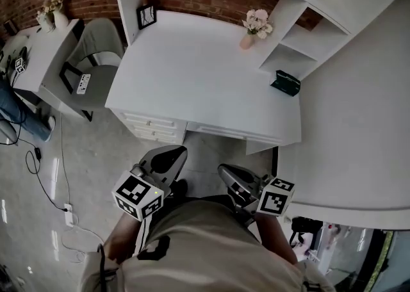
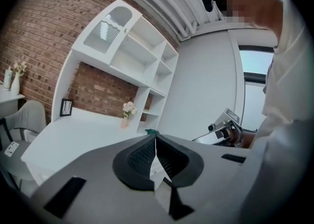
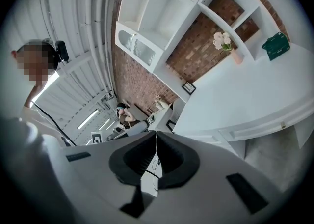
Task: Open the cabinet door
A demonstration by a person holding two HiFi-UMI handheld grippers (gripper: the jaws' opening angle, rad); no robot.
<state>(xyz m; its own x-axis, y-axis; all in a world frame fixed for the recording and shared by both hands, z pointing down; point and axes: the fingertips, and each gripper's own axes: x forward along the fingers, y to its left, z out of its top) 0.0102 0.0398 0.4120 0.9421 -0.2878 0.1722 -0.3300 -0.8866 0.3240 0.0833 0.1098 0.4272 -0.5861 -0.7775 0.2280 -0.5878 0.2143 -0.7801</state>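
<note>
A white desk (image 1: 192, 73) carries a white shelf unit against a brick wall. The unit's cabinet door, with a glass pane, sits at its upper left (image 2: 110, 26) and also shows in the right gripper view (image 3: 137, 46). Both grippers hang close to my body, short of the desk's front edge and far from the door. My left gripper (image 1: 170, 156) has its jaws shut tip to tip (image 2: 156, 137) with nothing between them. My right gripper (image 1: 230, 175) is likewise shut and empty (image 3: 156, 133).
On the desk stand a picture frame (image 1: 147, 16), a vase of flowers (image 1: 254, 28) and a dark green thing (image 1: 286, 83). Drawers (image 1: 154, 127) sit under the desk's left end. A grey chair (image 1: 96, 60), a side table (image 1: 38, 54), floor cables (image 1: 45, 182) and another person (image 1: 19, 111) are at left.
</note>
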